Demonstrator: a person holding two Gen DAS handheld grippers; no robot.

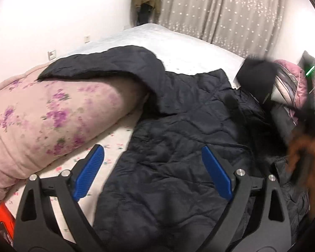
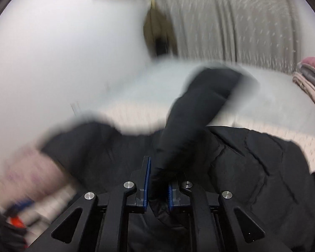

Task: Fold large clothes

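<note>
While the dark quilted jacket (image 1: 178,147) lies spread on the bed (image 1: 178,48), one edge draped over the rolled floral quilt (image 1: 52,115), I judge the folding only begun. My right hand-held gripper (image 2: 159,189) pinches its sleeve (image 2: 191,115), lifted above the body. My left hand-held gripper (image 1: 153,168) hovers over the jacket, tilted downward, jaws wide and holding nothing.

White wall (image 1: 52,16), patterned curtain (image 1: 220,10), bed (image 1: 178,48)
</note>
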